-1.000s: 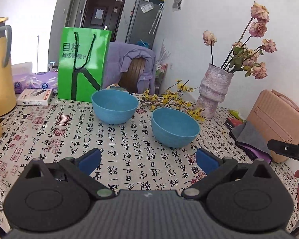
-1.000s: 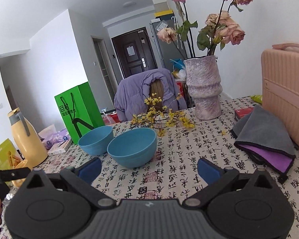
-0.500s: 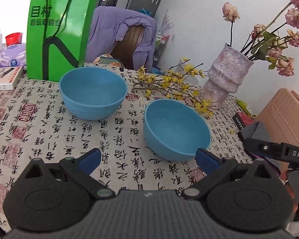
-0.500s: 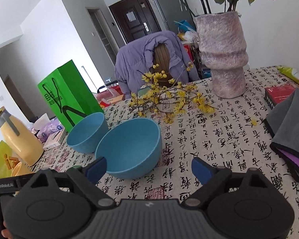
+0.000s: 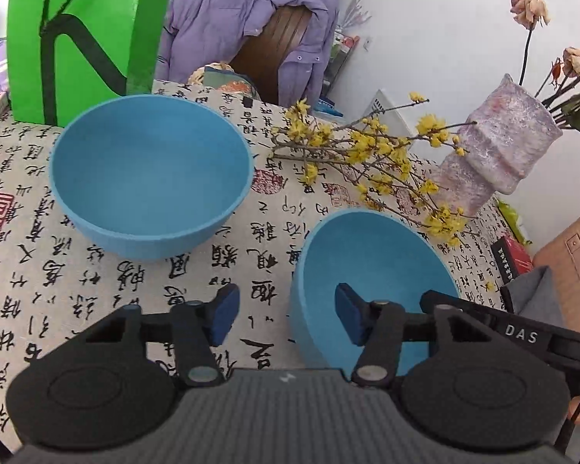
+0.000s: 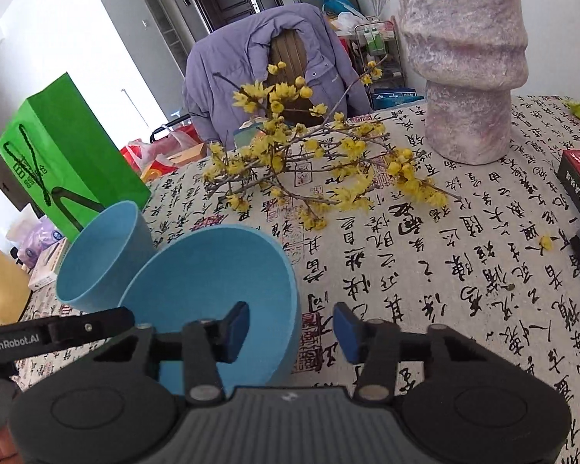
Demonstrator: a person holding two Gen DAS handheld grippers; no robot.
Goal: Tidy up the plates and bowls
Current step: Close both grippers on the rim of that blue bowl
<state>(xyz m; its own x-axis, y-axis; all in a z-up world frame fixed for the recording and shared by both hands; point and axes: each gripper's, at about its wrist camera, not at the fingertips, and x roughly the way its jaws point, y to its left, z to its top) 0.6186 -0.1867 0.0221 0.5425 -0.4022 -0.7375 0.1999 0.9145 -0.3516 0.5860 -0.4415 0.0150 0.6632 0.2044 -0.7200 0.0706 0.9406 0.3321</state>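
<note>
- The near blue bowl (image 5: 371, 270) is straddled at its rim by the left gripper (image 5: 286, 315) and the right gripper (image 6: 292, 328); both sets of jaws are closing, narrowed, pads not seen pressing the wall.
- The bowl's near edge is hidden behind the gripper bodies.
- The far blue bowl (image 5: 150, 178) is left on the surface (image 5: 96, 282) beside it.
- The vase (image 6: 464, 58) is cut off at the top.

Green bag (image 5: 77, 38) and vase (image 6: 464, 58) tops cut off.
</note>
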